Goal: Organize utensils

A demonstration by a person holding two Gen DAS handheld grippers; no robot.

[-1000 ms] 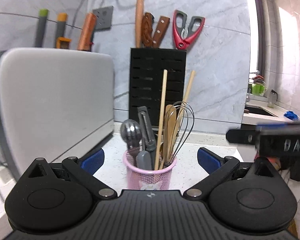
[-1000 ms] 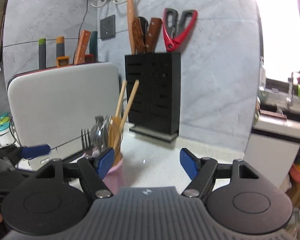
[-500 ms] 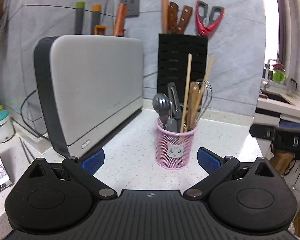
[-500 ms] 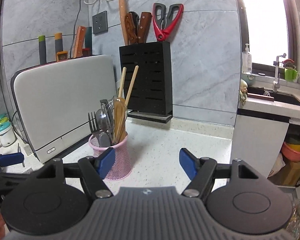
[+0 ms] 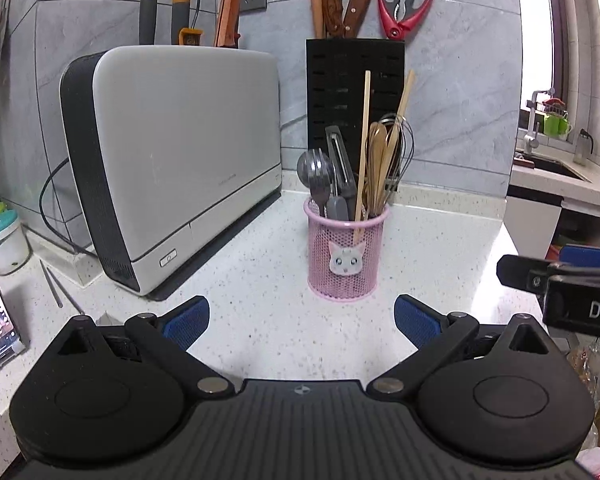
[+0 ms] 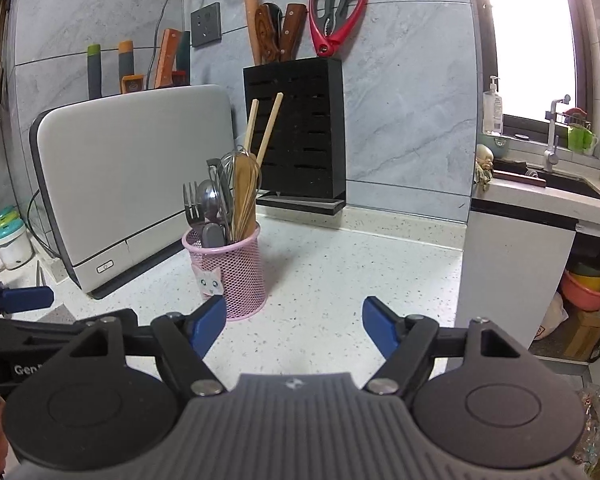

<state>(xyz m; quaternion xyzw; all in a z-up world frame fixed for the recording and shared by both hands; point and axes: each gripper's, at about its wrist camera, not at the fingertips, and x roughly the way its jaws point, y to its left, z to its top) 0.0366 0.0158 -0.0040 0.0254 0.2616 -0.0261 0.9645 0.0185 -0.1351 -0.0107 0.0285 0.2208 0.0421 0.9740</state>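
**Utensils gathered, grippers empty**

The pink mesh cup stands upright on the speckled counter, just beside the grey appliance and in front of the black knife block. It holds a fork, spoon, whisk, wooden spoons and chopsticks — apparently everything. The left gripper gapes wide and empty; the right gripper is opening, nothing between its jaws. Little seems left — perhaps only the thin sticks lying at the counter's left.
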